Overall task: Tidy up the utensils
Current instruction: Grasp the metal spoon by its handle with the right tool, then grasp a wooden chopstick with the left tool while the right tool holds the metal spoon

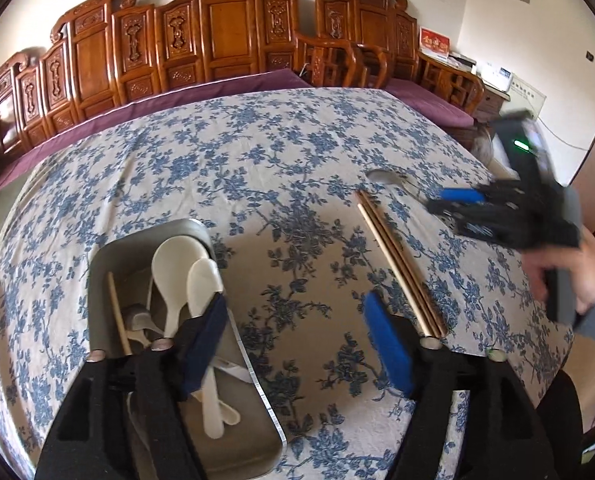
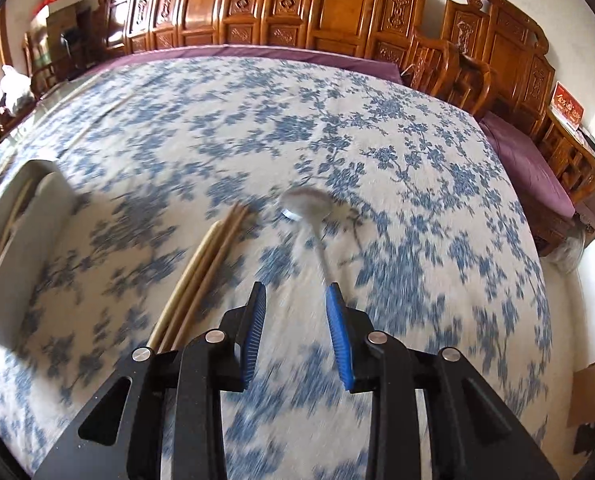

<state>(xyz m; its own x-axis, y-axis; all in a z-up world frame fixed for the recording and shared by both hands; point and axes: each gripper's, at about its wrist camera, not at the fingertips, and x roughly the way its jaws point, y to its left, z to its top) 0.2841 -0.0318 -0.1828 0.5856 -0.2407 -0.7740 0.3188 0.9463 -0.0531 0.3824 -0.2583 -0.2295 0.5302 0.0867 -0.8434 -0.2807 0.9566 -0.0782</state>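
Note:
A grey metal tray at the lower left holds white spoons, a metal spoon and one chopstick. My left gripper is open, its left finger over the tray, its right finger beside wooden chopsticks lying on the cloth. A metal spoon lies right of those chopsticks. My right gripper is open and empty, just short of the spoon's handle end; it also shows blurred in the left wrist view. The tray's edge shows at far left.
The table carries a blue-flowered white cloth. Carved wooden benches with purple cushions stand behind it. A wooden side table with papers stands at the back right.

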